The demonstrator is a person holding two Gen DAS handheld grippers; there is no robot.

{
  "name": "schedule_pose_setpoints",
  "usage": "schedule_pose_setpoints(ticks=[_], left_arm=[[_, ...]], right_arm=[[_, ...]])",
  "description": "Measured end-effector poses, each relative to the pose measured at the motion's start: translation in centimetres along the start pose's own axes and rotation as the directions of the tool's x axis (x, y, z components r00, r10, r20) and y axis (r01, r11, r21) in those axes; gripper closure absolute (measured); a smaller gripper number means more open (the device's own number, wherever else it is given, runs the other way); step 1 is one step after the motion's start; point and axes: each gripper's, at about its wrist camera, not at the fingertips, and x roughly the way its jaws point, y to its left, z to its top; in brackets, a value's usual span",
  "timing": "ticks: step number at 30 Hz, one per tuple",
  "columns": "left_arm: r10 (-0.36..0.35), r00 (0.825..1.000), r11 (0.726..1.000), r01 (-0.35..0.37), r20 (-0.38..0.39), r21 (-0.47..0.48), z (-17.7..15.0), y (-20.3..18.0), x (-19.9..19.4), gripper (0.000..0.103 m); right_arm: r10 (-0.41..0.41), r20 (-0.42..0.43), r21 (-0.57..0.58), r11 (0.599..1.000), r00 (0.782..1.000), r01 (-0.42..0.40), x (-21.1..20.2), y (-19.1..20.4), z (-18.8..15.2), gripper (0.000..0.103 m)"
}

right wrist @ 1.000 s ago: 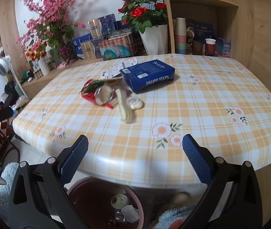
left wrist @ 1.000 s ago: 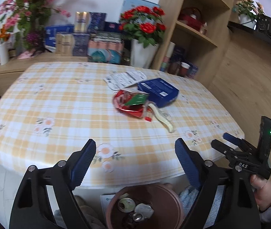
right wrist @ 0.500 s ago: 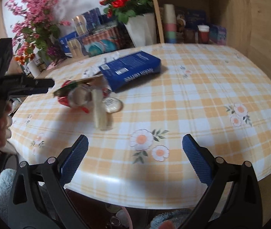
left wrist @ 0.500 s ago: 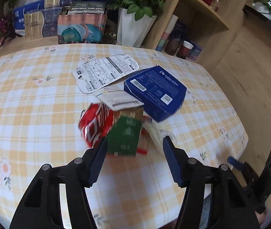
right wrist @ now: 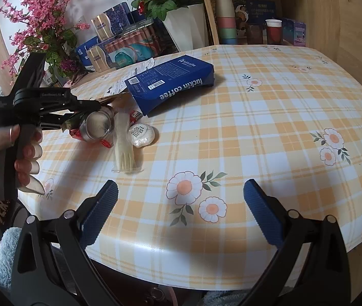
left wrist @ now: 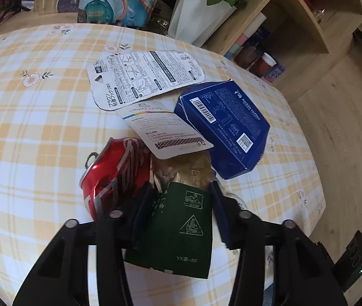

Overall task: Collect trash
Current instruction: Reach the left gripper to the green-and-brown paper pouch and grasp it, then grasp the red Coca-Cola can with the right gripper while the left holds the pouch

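Left gripper (left wrist: 181, 204): jaws closing around a dark green tea packet (left wrist: 181, 232) — pads at its edges, a firm pinch not yet plain.
Right gripper (right wrist: 181, 214): spread wide, empty, hovering over the tablecloth's (right wrist: 270, 117) near edge.
Trash pile: packet leans against a crushed red can (left wrist: 116, 173), beside a blue coffee box (left wrist: 225, 130).
Step in hand: gripping the first piece.
Next move: likely finish the squeeze, then lift clear — without dragging the can.

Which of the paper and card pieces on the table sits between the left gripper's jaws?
The dark green packet does. The left gripper is closing around it, while the white instruction card and the white warning leaflet lie farther off, untouched.
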Motion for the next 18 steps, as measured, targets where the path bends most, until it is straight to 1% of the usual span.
schedule_pose_setpoints(ticks=[2,3,4,10,12,14,16,17,18], left_arm=[[-0.008,1.000,1.000,0.008,0.016,-0.006,-0.3,0.0,-0.6,0.068],[-0.015,1.000,1.000,0.015,0.024,0.000,-0.5,-0.2,-0.9,0.073],[-0.022,0.999,1.000,0.022,0.038,0.011,-0.7,-0.3,-1.4,0.075],[-0.061,0.990,0.998,0.058,0.126,0.026,-1.5,-0.6,-5.3,0.077],[-0.052,0.985,0.998,0.048,0.167,0.029,-1.8,-0.2,-6.8,0.078],[-0.037,0.978,0.999,0.031,0.203,0.031,-2.2,0.2,-8.1,0.078],[-0.018,0.968,1.000,0.012,0.249,0.024,-2.9,1.0,-9.8,0.078],[-0.013,0.965,1.000,0.009,0.260,0.020,-3.1,1.3,-10.2,0.078],[-0.005,0.961,1.000,0.003,0.277,0.008,-3.6,1.8,-10.9,0.078]], right_arm=[[0.007,-0.005,-0.004,1.000,1.000,-0.007,0.1,0.2,0.0,0.006],[0.014,-0.007,-0.008,1.000,1.000,-0.014,0.1,0.4,0.1,0.006],[0.021,-0.010,-0.017,1.000,1.000,-0.021,0.2,0.6,0.1,0.006],[0.067,-0.014,-0.078,0.995,0.998,-0.068,0.3,2.9,0.8,0.006],[0.095,-0.017,-0.089,0.991,0.995,-0.096,0.5,4.0,1.3,0.006],[0.129,-0.016,-0.075,0.989,0.991,-0.130,1.0,5.1,1.9,0.006],[0.154,-0.010,-0.066,0.986,0.988,-0.154,1.5,6.1,2.6,0.007],[0.164,-0.009,-0.064,0.984,0.986,-0.165,1.9,6.9,2.9,0.009],[0.183,-0.016,-0.062,0.981,0.983,-0.184,2.5,7.9,3.4,0.015]])
